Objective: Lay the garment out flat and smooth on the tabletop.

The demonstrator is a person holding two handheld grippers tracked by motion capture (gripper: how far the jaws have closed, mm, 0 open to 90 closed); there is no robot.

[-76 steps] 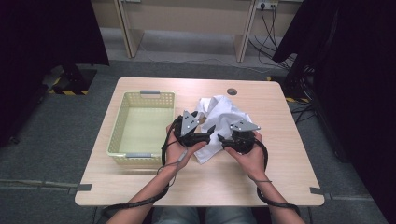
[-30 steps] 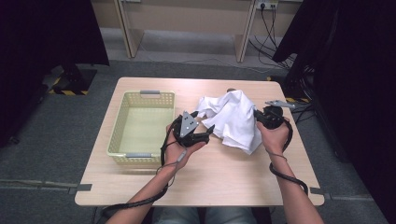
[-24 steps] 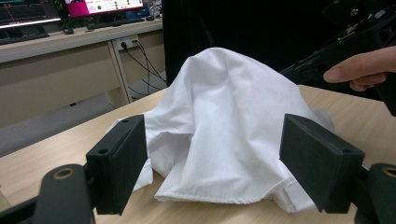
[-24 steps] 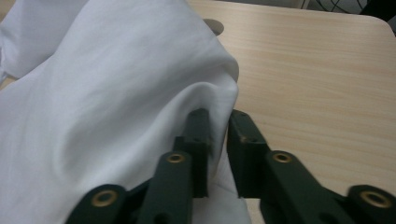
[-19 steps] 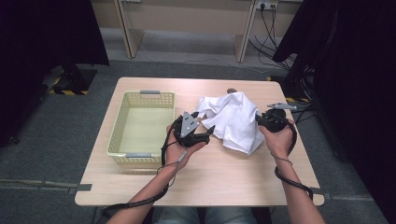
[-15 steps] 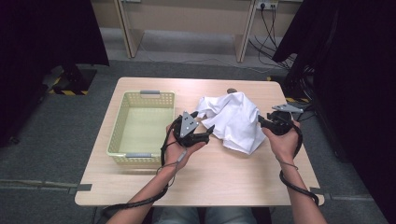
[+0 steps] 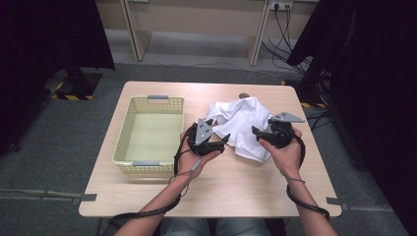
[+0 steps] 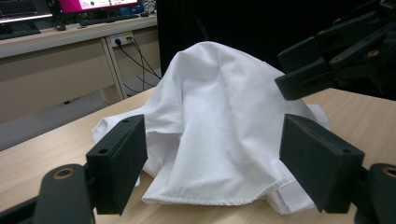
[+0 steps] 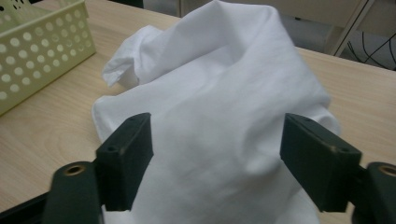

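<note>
My left claw [image 7: 222, 141] is wide open and holds nothing. My right claw [image 7: 256, 132] has just been opening, and now it stands wide too, with nothing pinched between its black pads. Both claws are hard black plastic with flat, blocky pads.

Right in front of them lies the white cloth [image 7: 239, 125]. It sits in a loose heap on the table [image 7: 231, 187], in the middle and a bit toward 3 o'clock. My left claw is at its 9 o'clock side and my right claw at its 3 o'clock side, both close to it.

I think the cloth is very light and very soft. It is floppy, so it will sag and change shape when I lift it. It looks thin and smooth, with big folds and a stitched hem [image 8: 196, 199] along the near edge. It will not break. I think the best places to pinch are that hem or a thick fold, so it does not slip out.

The table top is pale wood, flat and smooth.

Farther off, at 9 o'clock from the cloth, sits a yellow basket [image 7: 124, 142]. It is stiff plastic with little round holes in its walls.
</note>
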